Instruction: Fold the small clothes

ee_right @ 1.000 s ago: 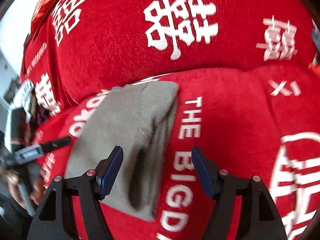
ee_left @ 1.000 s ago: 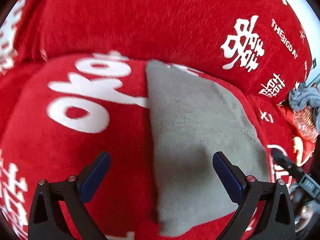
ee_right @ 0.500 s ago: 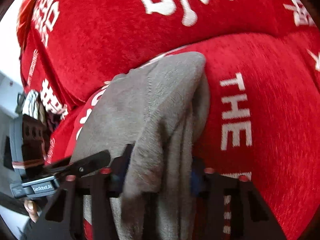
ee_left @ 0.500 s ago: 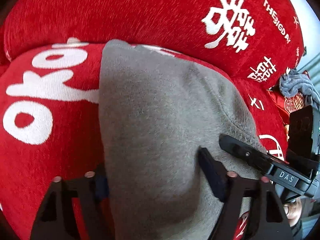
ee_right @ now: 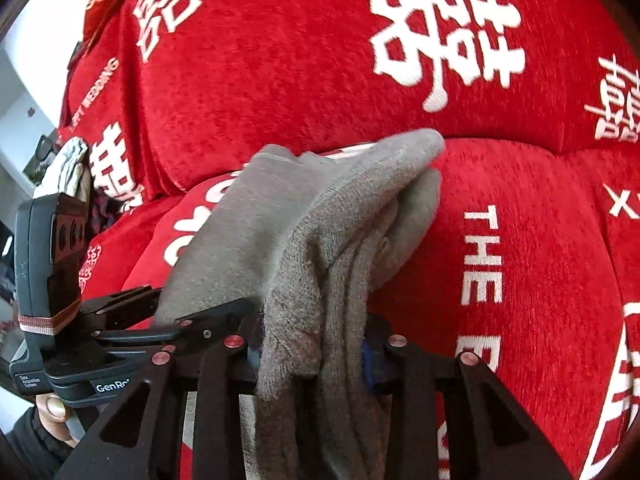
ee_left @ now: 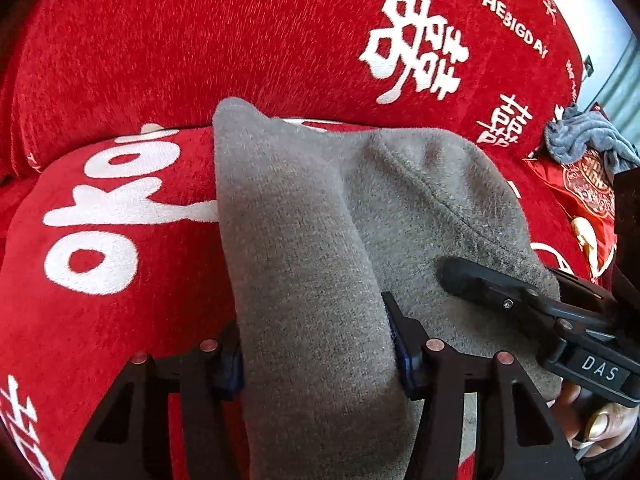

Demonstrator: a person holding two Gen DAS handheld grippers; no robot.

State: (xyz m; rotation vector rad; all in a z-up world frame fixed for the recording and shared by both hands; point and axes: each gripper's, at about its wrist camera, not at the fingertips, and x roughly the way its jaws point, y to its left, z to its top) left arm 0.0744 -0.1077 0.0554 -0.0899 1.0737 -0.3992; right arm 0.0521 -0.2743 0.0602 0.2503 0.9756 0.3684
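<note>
A small grey knit garment lies bunched on a red sofa cover printed with white characters. My left gripper pinches the garment's left fold, and its jaws are still closing on the cloth. My right gripper squeezes a thick bundle of the same garment, its jaws also closing. Each gripper shows in the other's view: the right one lies on the cloth at the right, the left one sits low at the left. The near end of the garment is hidden under the fingers.
The sofa backrest rises just behind the garment. A grey-blue cloth and a red printed packet lie at the far right of the seat. A pale cloth sits at the left end. A person's hand holds the right gripper.
Both grippers came down onto the grey garment and narrowed from wide open to pinching it. The cloth is now bunched and lifted between the two, which have drawn closer together.
</note>
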